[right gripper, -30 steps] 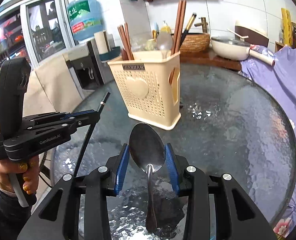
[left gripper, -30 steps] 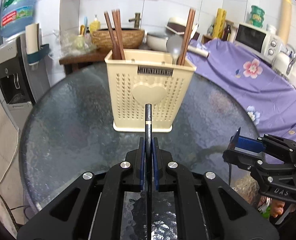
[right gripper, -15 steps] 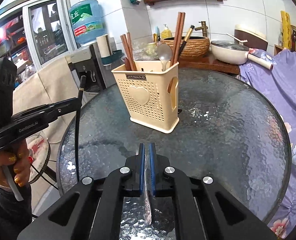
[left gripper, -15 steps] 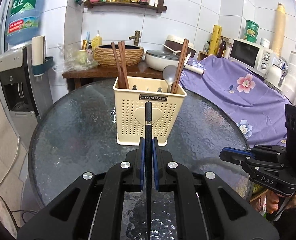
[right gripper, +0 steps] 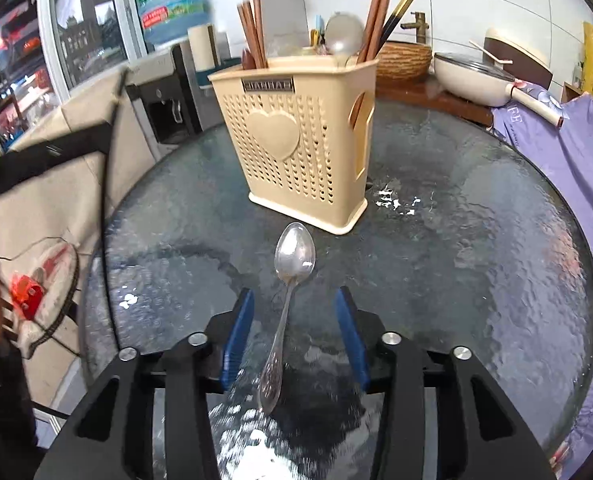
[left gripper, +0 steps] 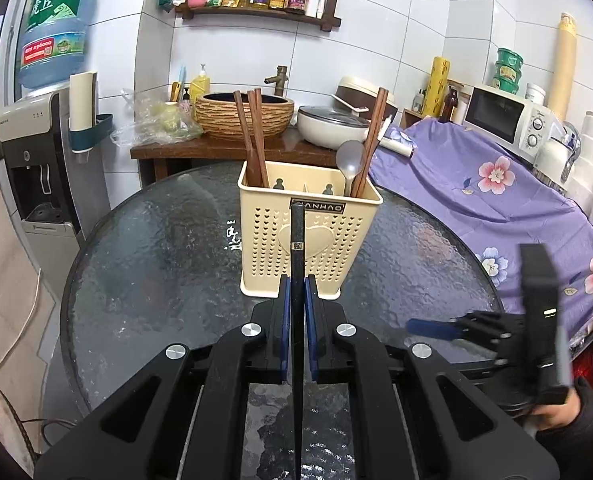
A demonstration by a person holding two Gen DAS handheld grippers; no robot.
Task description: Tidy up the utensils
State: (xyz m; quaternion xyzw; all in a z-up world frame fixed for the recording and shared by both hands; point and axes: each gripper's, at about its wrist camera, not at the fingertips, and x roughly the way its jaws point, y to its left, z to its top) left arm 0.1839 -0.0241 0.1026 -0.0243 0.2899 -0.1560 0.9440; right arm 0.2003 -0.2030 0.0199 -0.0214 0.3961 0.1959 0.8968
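The left gripper (left gripper: 297,316) has its jaws squeezed tight on a black chopstick (left gripper: 297,248). The chopstick points straight ahead, right at the cream utensil holder (left gripper: 310,236) that stands on the round glass tabletop (left gripper: 156,264). The holder is just past the chopstick's tip, so this hand looks ready to lift the stick up and over the rim and drop it in.

The right gripper (right gripper: 294,334) has its jaws wide open and holds nothing. A metal spoon (right gripper: 290,280) lies flat on the tabletop between the two blue pads. Its long way runs the same way the jaws point: the bowl end is far out in front, near the foot of the holder, and the handle end comes back toward the camera. The pads do not touch it. So the right hand is the one near the spoon, and it would need to close on the thin neck to pick it up.

The left view looks down into the holder and shows its dividers, with brown chopsticks (left gripper: 252,136) at the back left and a pale spoon (left gripper: 350,160) at the back right. The right view shows the spoon on the tabletop, which the left view does not. The left view shows the right gripper only from the side, low on the right.
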